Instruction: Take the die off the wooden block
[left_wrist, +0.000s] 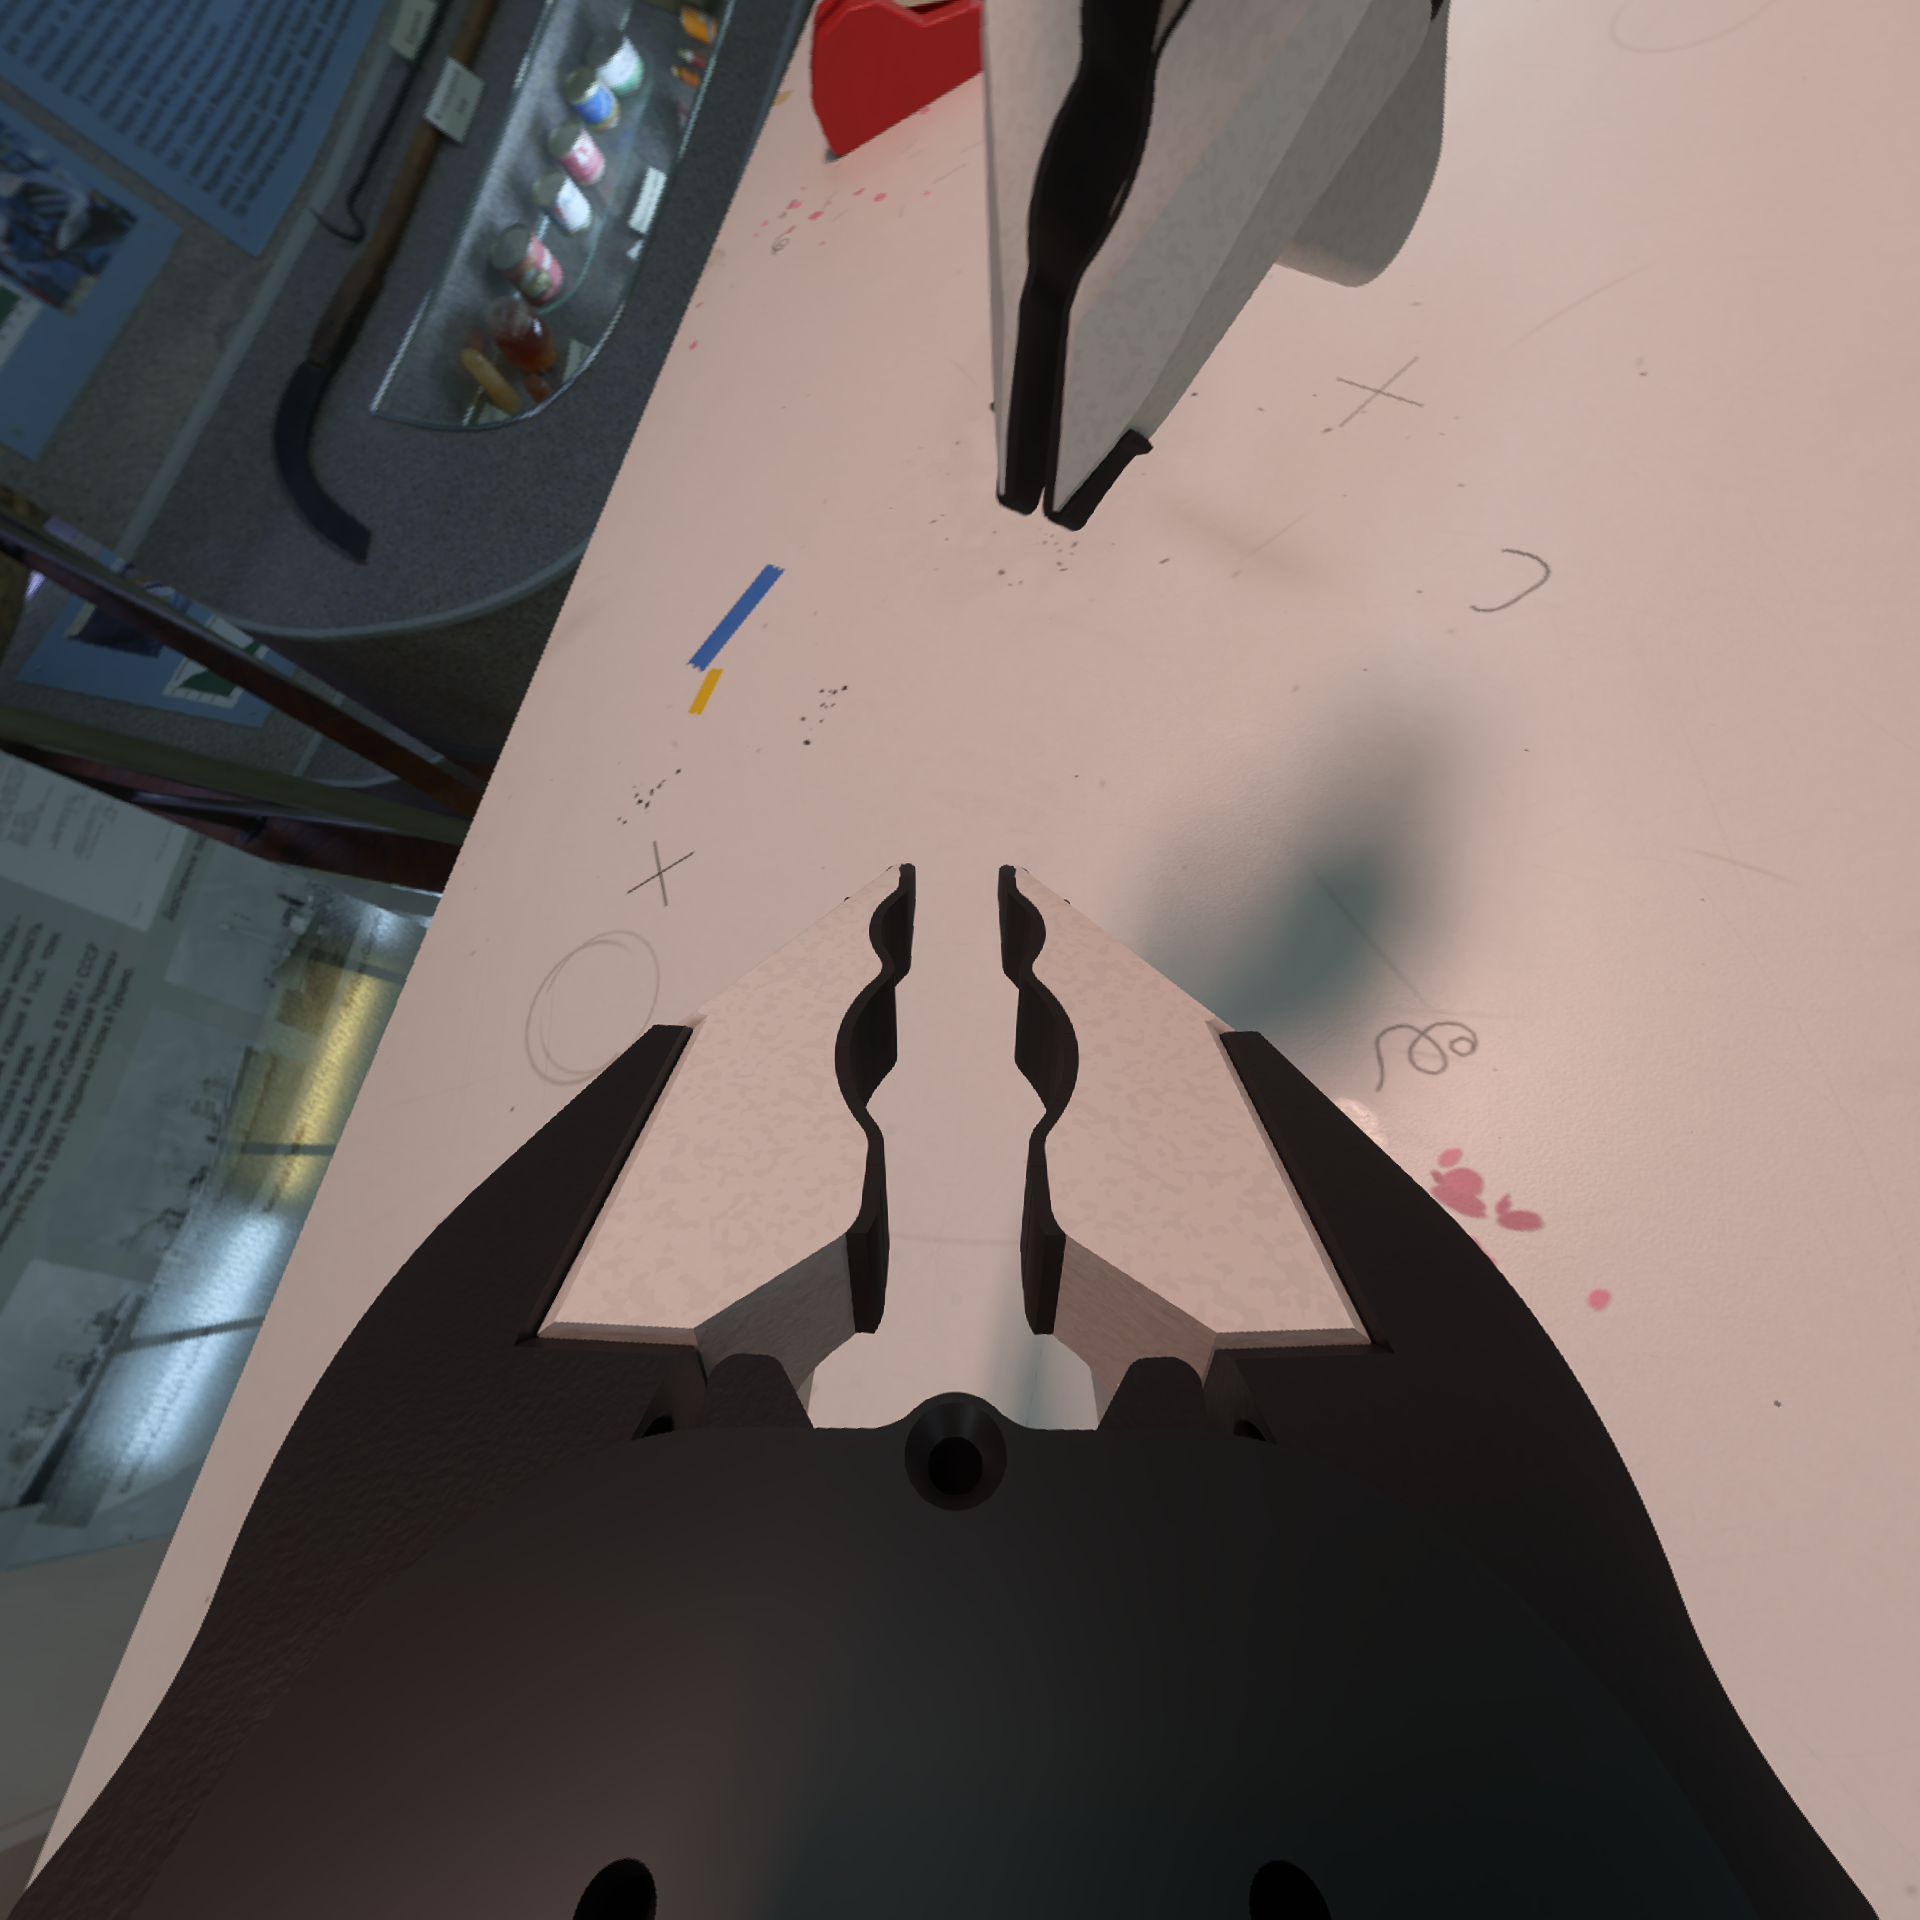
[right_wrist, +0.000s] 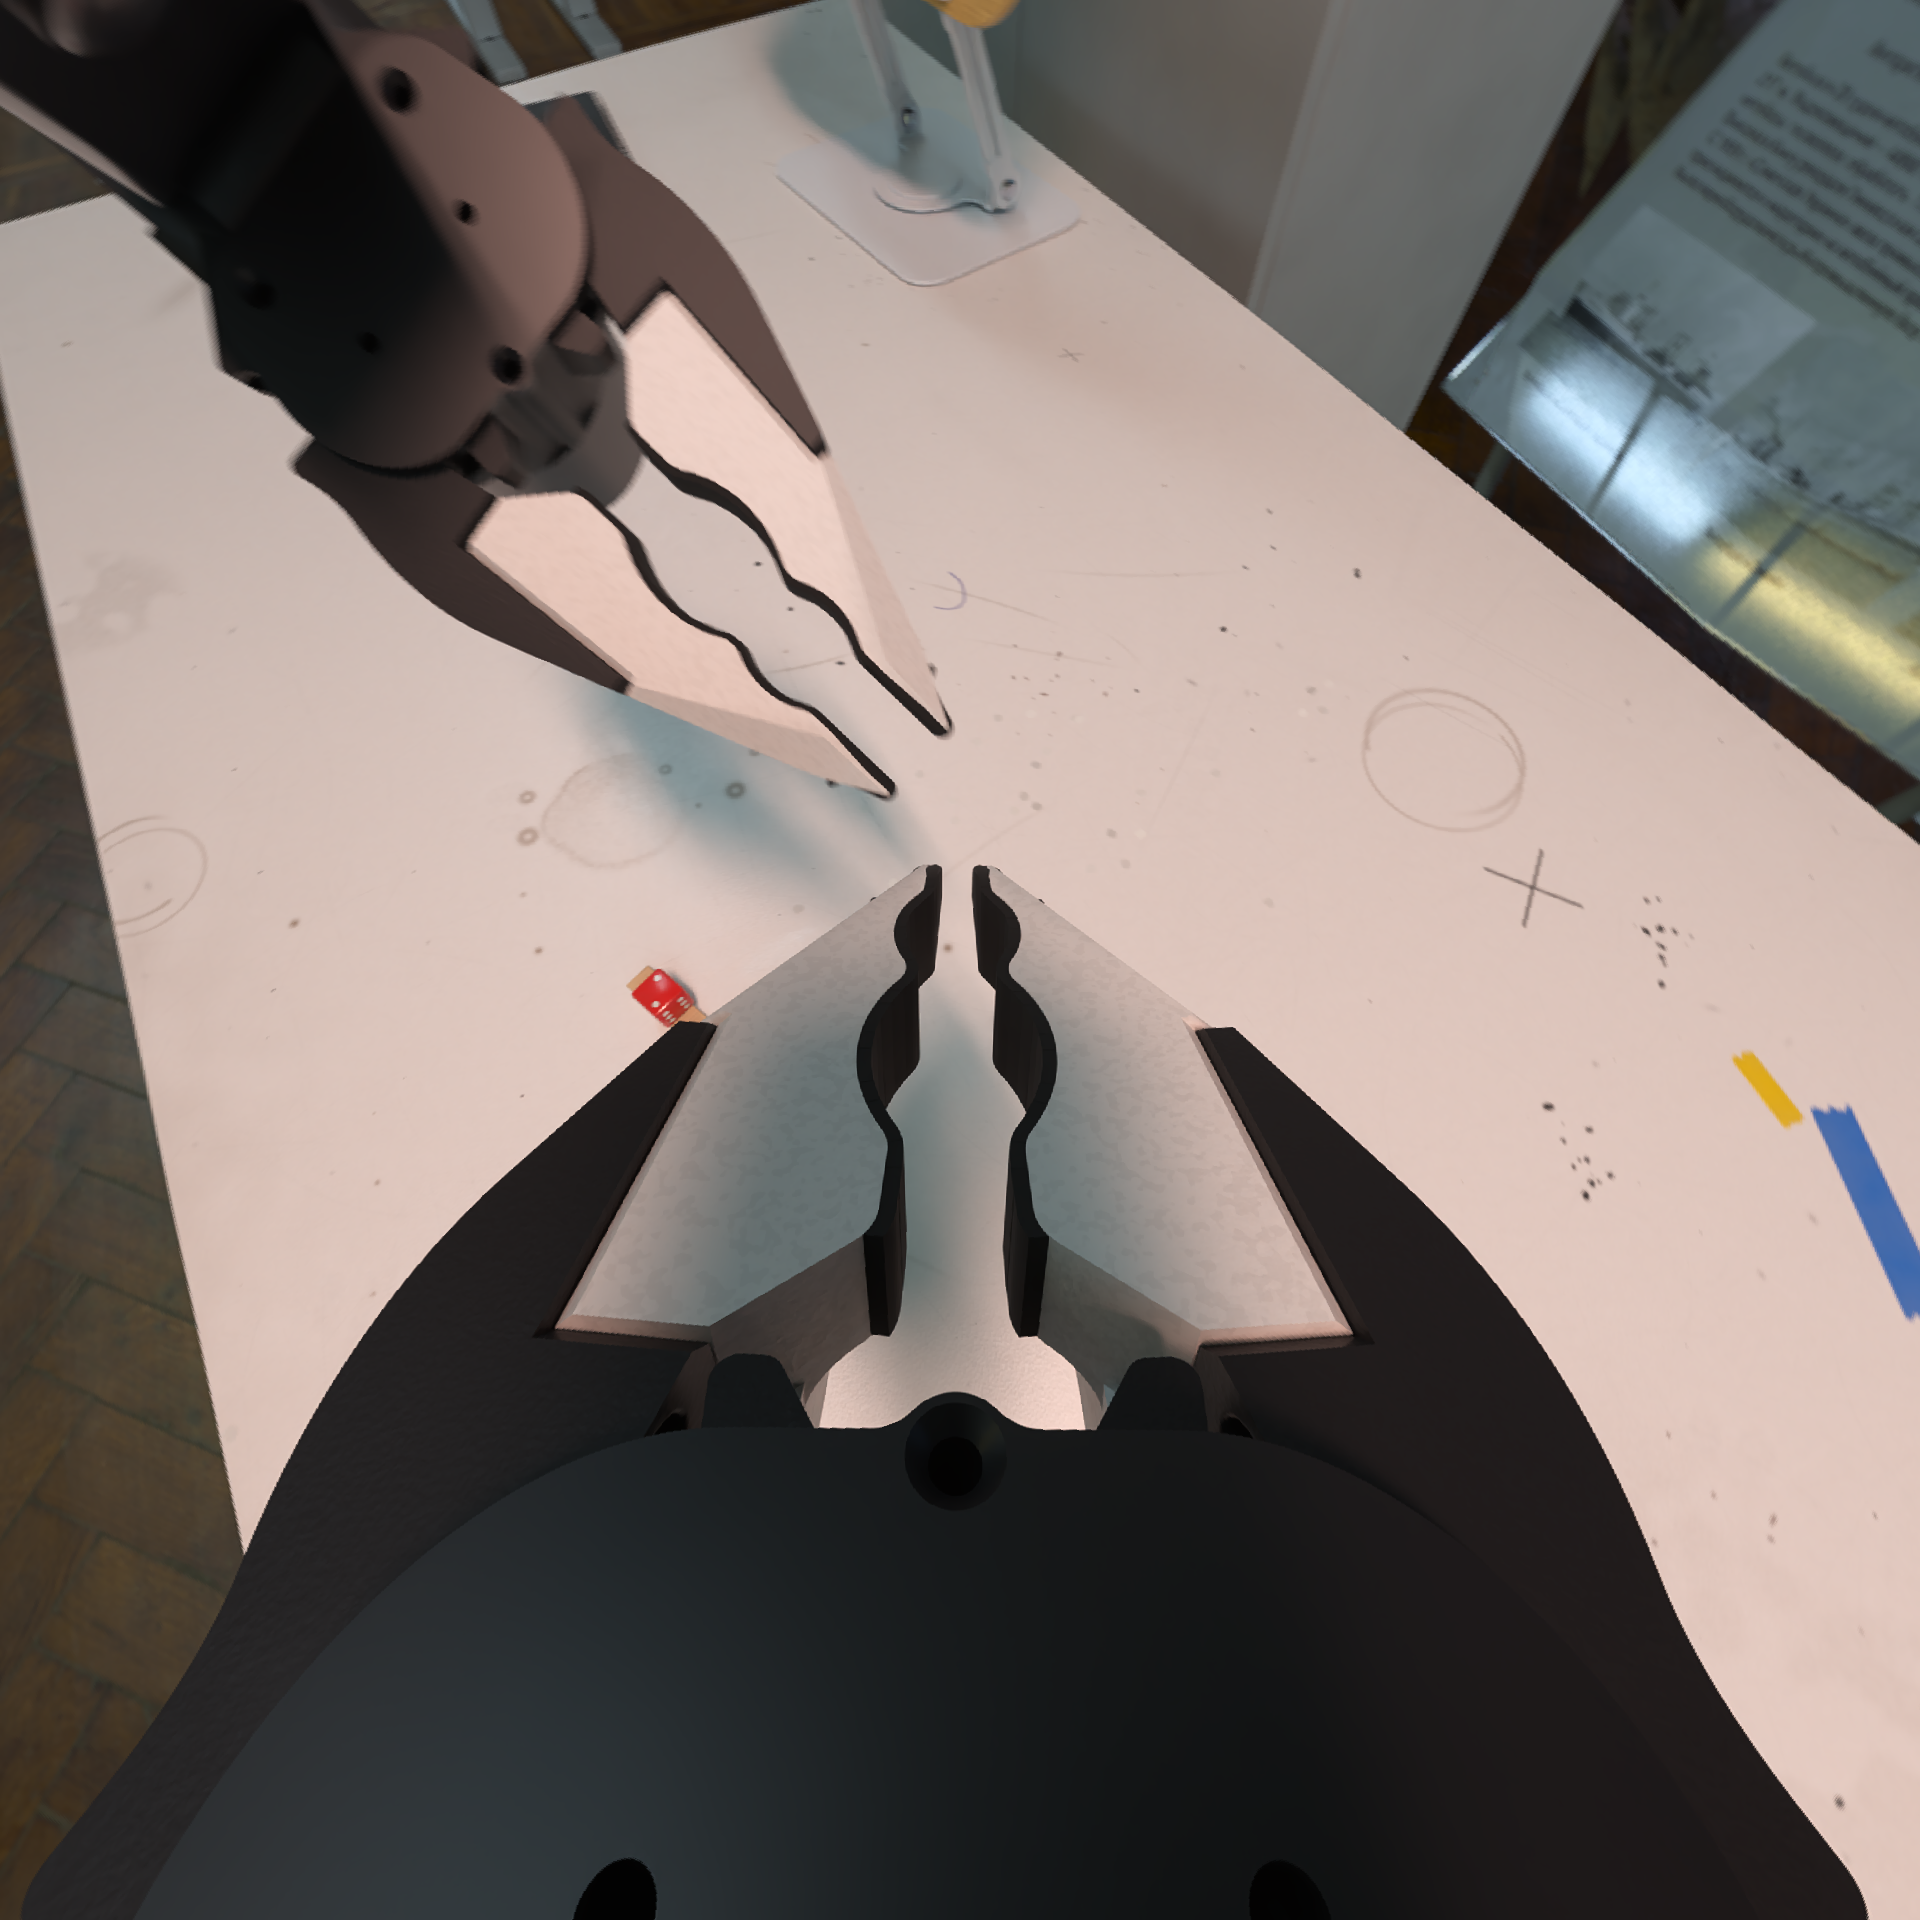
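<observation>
Pretty bright, even light from overhead on the pale table (right_wrist: 1247, 499). Soft blurry shadow (left_wrist: 1340, 883) pools beside the left gripper (left_wrist: 956, 883); in the right wrist view it (right_wrist: 914, 758) looks motion-smeared. Wide-angle warping at edges, glare on the glass panel (right_wrist: 1704, 436).

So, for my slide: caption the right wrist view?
Right tongs hover empty over the table; red die lies left, left tongs ahead.

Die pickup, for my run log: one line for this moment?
left gripper open, empty | right gripper open, empty | die on block, untouched
</observation>
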